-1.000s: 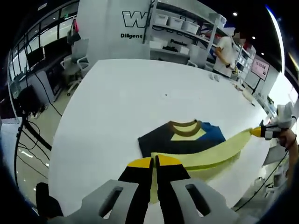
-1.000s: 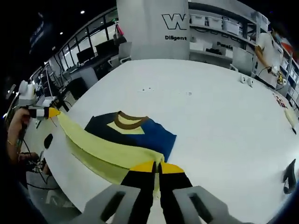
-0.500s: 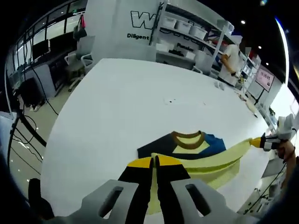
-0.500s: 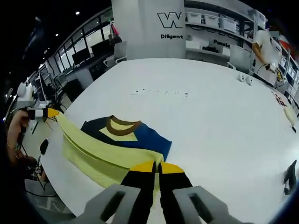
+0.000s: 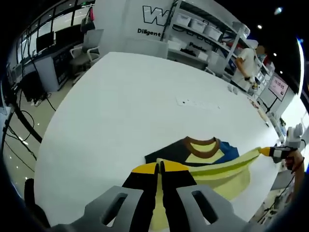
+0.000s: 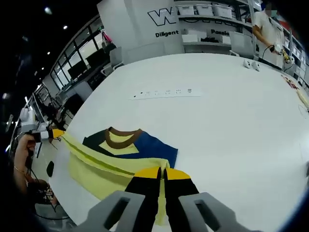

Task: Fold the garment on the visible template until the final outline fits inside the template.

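Garment (image 5: 207, 162) on white table (image 5: 120, 106), yellow hem lifted and stretched taut. Left gripper (image 5: 160, 166) clamped on one hem corner; right gripper (image 6: 162, 170) clamped on the other.

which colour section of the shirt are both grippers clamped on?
The pale yellow section: its edge stretches between the left gripper and right gripper. The navy and blue panels lie flat.

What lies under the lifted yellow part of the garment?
The yellow part, pinched by both grippers, covers the garment's lower half; navy and blue cloth with a brown collar shows beyond it. Any template beneath is hidden.
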